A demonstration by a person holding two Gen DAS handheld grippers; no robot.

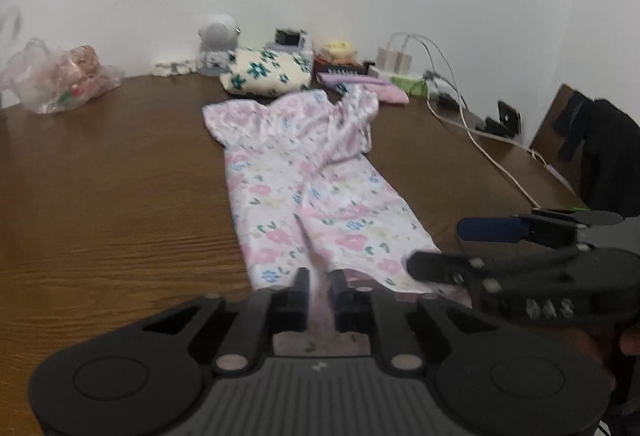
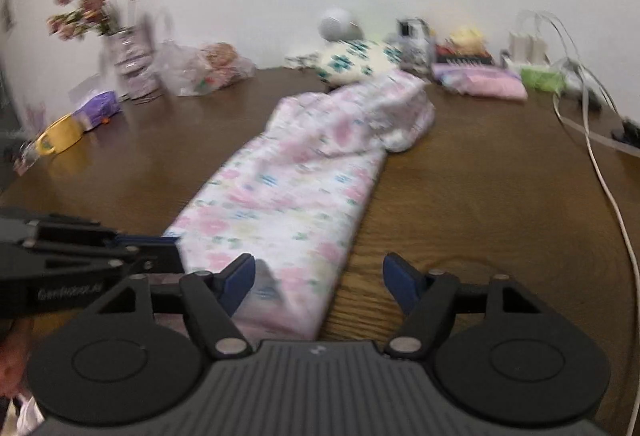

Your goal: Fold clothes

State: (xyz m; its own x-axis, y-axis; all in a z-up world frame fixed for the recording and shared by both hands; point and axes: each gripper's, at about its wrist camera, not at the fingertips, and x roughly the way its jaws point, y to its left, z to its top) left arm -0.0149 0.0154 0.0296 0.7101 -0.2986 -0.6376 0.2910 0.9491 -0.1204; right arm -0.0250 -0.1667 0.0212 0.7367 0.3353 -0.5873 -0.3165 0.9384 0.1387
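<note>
Brown wood tabletop (image 1: 100,196) carries your garment (image 1: 304,196), a floral pink piece lying lengthwise, far end rumpled. Your left tongs (image 1: 320,286) are clamped on its near hem; your right tongs (image 2: 318,278) stand apart over the hem corner. Expect thin, limp, slippery cloth: pinch hem corners, lift both evenly.

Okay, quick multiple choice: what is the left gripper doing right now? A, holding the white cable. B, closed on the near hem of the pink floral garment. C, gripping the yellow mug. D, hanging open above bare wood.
B: in the left wrist view the left gripper has its fingers drawn close together with the near hem of the pink floral garment pinched between them, on the brown wooden table.
</note>
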